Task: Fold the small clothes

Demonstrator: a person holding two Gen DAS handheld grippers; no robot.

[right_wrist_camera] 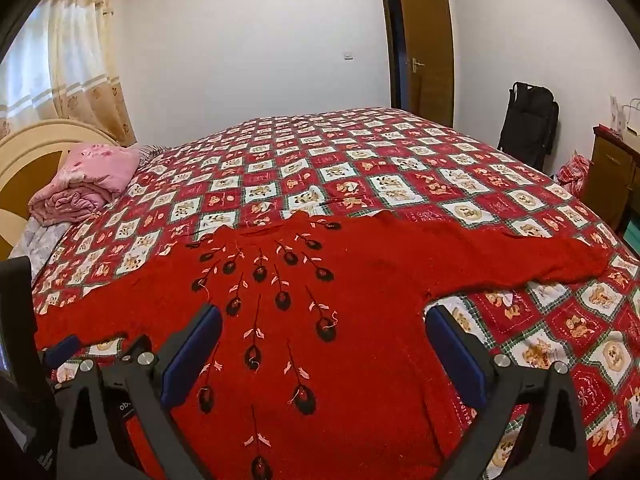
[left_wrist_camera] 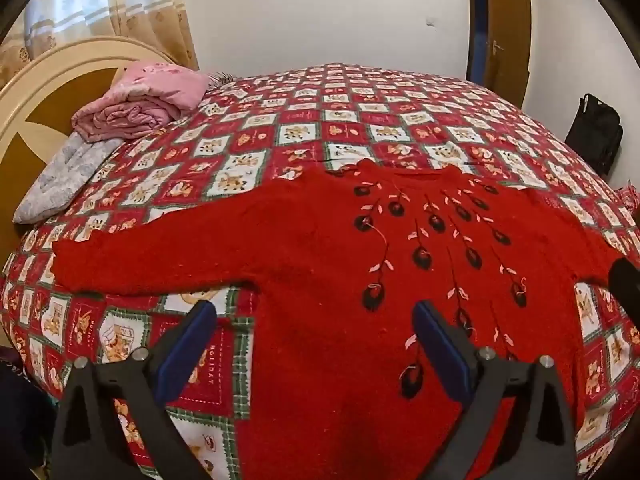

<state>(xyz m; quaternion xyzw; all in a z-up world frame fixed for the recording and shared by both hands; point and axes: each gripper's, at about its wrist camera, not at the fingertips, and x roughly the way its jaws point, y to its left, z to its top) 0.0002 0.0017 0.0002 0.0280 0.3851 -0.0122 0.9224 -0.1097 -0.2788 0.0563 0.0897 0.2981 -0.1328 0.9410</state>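
A red knitted sweater point(left_wrist_camera: 320, 264) with dark embroidered flowers lies flat and face up on the bed, sleeves spread out to both sides. My left gripper point(left_wrist_camera: 314, 320) hovers open above its left underarm and lower body, nothing between the blue pads. My right gripper point(right_wrist_camera: 324, 328) hangs open over the sweater point(right_wrist_camera: 360, 300) near its right underarm, pads wide apart and empty. The left sleeve point(left_wrist_camera: 132, 260) reaches towards the headboard side; the right sleeve point(right_wrist_camera: 520, 256) stretches to the bed's right. The left gripper's body point(right_wrist_camera: 64, 360) shows at the lower left of the right wrist view.
A red checked holiday bedspread point(left_wrist_camera: 360, 112) covers the bed. A folded pink blanket point(left_wrist_camera: 148, 100) and a grey pillow point(left_wrist_camera: 60, 184) lie by the cream headboard point(left_wrist_camera: 48, 80). A brown door point(right_wrist_camera: 428, 48), a black bag point(right_wrist_camera: 528, 120) and a wooden cabinet point(right_wrist_camera: 612, 172) stand at the right.
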